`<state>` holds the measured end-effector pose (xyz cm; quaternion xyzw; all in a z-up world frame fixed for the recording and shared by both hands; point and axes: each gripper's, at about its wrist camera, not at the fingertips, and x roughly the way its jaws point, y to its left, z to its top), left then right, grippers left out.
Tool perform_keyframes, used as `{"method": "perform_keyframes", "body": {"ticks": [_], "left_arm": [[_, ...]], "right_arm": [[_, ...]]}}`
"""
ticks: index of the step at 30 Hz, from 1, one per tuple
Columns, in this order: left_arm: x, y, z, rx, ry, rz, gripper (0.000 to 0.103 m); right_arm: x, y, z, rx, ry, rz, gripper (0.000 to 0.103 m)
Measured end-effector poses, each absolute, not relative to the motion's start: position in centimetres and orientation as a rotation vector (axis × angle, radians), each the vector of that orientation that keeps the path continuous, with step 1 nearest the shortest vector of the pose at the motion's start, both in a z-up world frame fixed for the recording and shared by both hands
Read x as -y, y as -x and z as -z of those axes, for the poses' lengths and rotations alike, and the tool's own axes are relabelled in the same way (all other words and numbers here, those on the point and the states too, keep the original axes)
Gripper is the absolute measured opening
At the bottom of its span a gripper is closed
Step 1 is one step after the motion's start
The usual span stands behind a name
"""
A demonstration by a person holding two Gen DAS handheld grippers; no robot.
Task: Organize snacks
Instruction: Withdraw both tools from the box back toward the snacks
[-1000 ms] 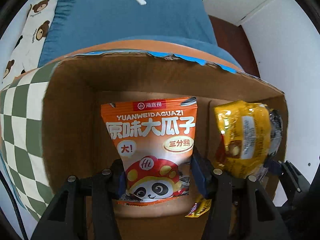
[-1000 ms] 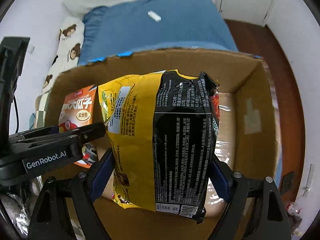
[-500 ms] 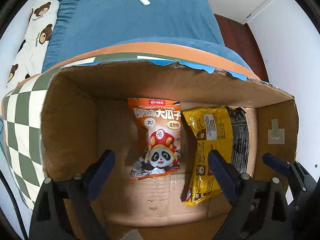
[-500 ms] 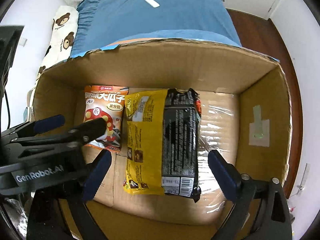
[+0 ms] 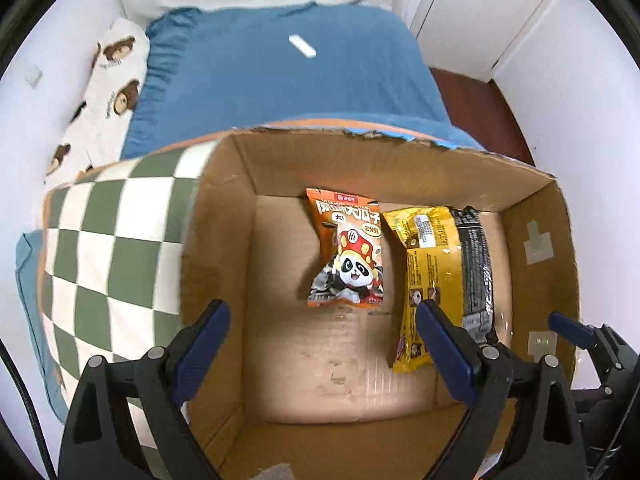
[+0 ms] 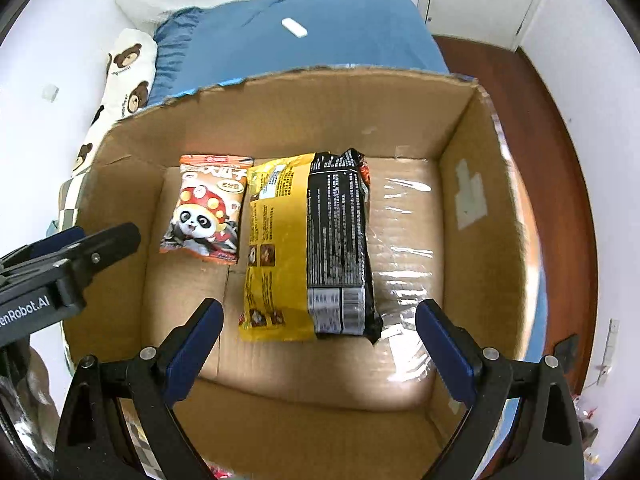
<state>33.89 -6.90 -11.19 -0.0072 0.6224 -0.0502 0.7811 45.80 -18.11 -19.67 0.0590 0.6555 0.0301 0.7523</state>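
An open cardboard box (image 5: 224,248) (image 6: 480,208) holds two snacks lying flat on its floor. An orange panda snack bag (image 5: 348,252) (image 6: 208,208) lies at the left. Beside it on the right is a longer yellow and black packet (image 5: 444,272) (image 6: 308,244). My left gripper (image 5: 322,316) hangs open above the box with nothing between its blue pads. My right gripper (image 6: 318,320) is also open and empty, over the near end of the yellow packet. The left gripper's finger (image 6: 80,248) shows at the left edge of the right wrist view.
The box stands on a green and white checked cloth (image 5: 116,248). Behind it is a blue bed cover (image 5: 280,80) (image 6: 320,28) with a small white object (image 5: 302,46) on it, a bear-print pillow (image 5: 108,92), and dark wooden floor (image 6: 560,160) at the right.
Both grippers let go of their snacks, which now lie on the box floor. Both jaws spread wide and both grippers rose and drew back from the box.
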Motion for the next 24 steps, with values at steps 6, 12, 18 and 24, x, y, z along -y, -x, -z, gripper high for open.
{"method": "perform_keyframes", "body": {"ticks": [6,12,18,24], "left_arm": [[6.6,-30.1,7.8,-1.232,0.0,0.112,0.095],[6.2,-25.6,3.9,-1.108,-0.009,0.113,0.095],[5.7,-21.6,0.9,-1.026,-0.005,0.117,0.095],[4.4,-17.3,0.5,-1.01,-0.008,0.114,0.095]], "right_arm": [[17.8,-42.8,15.9,-1.319,-0.099,-0.05,0.099],[17.8,-39.0,11.7,-1.207,-0.082,-0.038,0.099],[17.7,-34.8,7.8,-1.108,-0.091,-0.041,0.099],[17.4,-30.5,5.9,-1.081,-0.167,-0.08,0.099]]}}
